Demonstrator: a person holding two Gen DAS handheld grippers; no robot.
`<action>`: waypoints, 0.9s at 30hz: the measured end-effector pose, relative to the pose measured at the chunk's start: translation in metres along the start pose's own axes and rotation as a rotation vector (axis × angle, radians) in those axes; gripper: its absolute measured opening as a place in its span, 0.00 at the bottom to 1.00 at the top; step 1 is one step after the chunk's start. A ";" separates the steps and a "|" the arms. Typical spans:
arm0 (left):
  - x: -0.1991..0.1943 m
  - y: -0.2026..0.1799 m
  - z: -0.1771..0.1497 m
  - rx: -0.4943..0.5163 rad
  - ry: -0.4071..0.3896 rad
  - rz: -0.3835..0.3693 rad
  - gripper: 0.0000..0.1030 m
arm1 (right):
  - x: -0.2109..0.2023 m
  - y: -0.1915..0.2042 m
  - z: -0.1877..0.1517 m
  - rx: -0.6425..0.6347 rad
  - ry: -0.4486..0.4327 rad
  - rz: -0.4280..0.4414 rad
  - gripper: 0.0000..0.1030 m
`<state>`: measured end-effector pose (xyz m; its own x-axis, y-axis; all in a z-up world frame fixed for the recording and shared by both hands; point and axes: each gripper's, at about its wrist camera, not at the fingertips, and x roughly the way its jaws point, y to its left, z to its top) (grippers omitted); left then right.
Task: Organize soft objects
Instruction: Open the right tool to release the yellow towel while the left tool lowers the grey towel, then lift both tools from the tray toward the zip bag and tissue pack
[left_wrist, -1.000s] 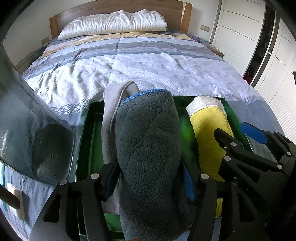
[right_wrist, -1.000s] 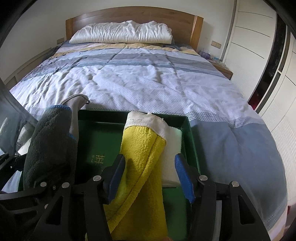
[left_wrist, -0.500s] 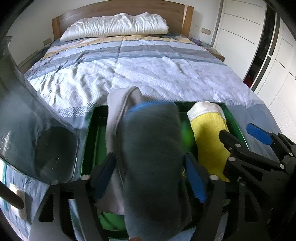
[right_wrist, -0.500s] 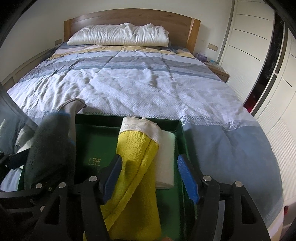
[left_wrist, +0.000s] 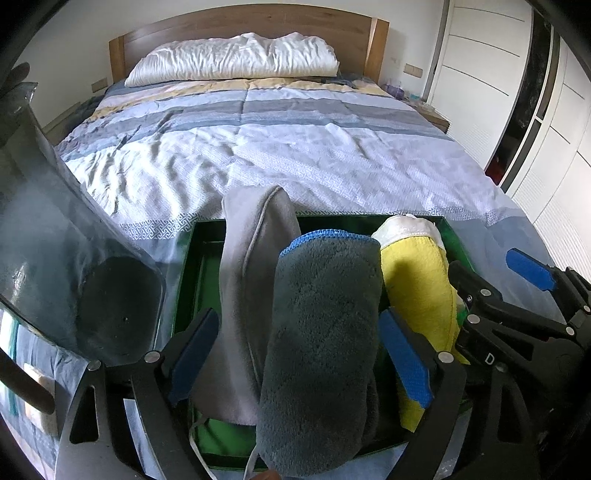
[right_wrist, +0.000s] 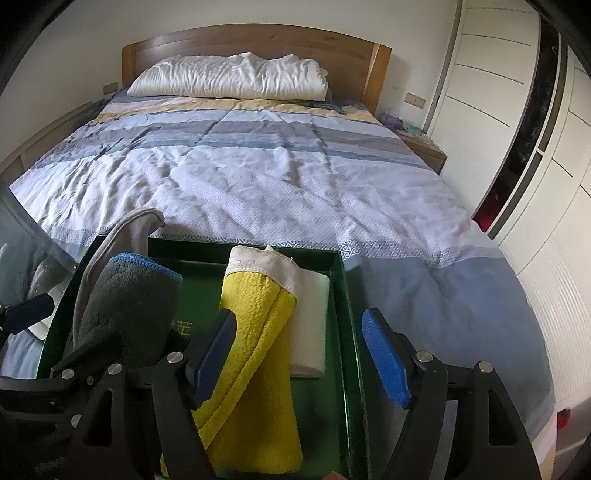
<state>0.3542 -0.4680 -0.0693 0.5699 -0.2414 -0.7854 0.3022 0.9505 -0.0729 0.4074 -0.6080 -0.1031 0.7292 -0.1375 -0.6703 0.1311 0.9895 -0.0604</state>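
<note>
Bed under a striped blue-grey quilt, rumpled white pillow against a wooden headboard, white wardrobe doors alongside — nightstand just beside them

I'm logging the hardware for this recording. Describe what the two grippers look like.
Both are alike. The left gripper and the right gripper each have a black frame of angular, cut-out plastic links joined by round silver bolts. Each has two fingers faced with flat blue pads. No cables, markings or sleeves show.
</note>
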 end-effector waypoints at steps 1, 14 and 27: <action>-0.001 0.000 0.000 -0.001 0.000 -0.002 0.83 | -0.002 0.000 0.000 0.000 -0.001 0.000 0.70; -0.026 -0.001 -0.001 0.005 -0.030 -0.026 0.83 | -0.029 -0.002 0.003 -0.007 -0.019 -0.025 0.72; -0.080 0.003 -0.014 0.033 -0.071 -0.099 0.83 | -0.086 0.005 -0.005 -0.015 -0.043 -0.064 0.73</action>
<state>0.2989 -0.4427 -0.0151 0.5882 -0.3481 -0.7300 0.3840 0.9146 -0.1267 0.3423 -0.5911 -0.0498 0.7481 -0.2018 -0.6321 0.1682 0.9792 -0.1136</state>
